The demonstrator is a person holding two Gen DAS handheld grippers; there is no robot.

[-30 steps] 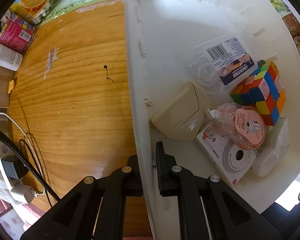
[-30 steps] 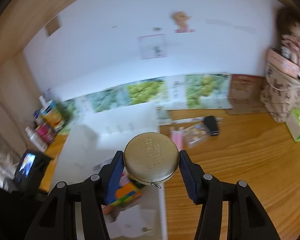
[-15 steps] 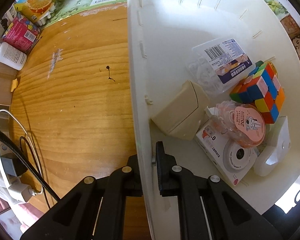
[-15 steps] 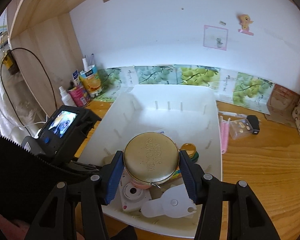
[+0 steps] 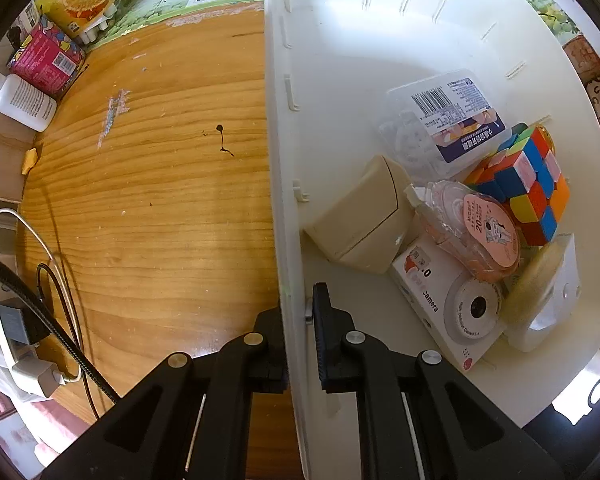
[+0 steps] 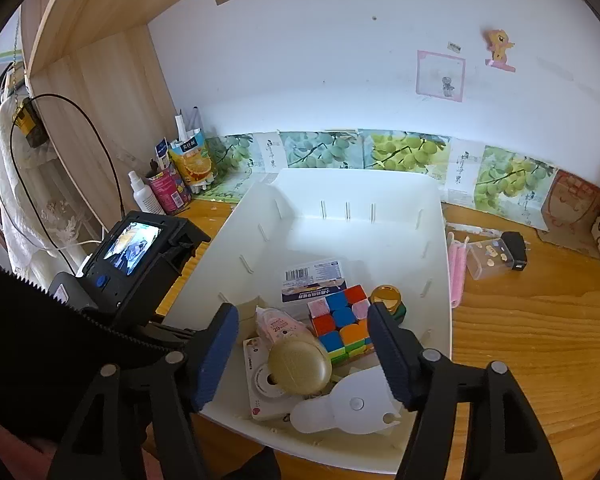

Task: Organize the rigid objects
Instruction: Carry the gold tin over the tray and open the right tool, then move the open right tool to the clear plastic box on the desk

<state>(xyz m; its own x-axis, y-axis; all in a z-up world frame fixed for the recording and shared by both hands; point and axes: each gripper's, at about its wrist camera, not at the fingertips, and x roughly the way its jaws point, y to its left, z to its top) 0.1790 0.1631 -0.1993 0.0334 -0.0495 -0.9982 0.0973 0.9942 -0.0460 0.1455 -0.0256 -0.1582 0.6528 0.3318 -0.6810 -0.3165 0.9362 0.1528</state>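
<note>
My left gripper (image 5: 298,308) points straight down and is shut on the left wall of the white bin (image 5: 340,80). My right gripper (image 6: 302,316) hovers over the bin's near end with its jaws opening and nothing pressed between them. Below it, a round gold tin (image 6: 300,366) lies loose in the bin, leaning on a white camera box (image 5: 448,304) and a white plastic piece (image 6: 348,404). The bin also holds a colour cube (image 6: 342,328), a pink tape dispenser (image 5: 472,228), a beige box (image 5: 364,220) and a clear barcoded case (image 5: 440,120).
The bin stands on a wooden desk (image 5: 160,200). A white bottle (image 5: 20,100), a pink can and a juice carton (image 6: 190,164) stand at the back left. Cables and a plug (image 5: 32,360) lie at the desk's left edge. A black charger (image 6: 514,250) and a small clear box (image 6: 486,260) lie right of the bin.
The right gripper's jaws have spread and the gold tin has left them; it now lies in the bin. The left gripper keeps its hold on the bin wall.
</note>
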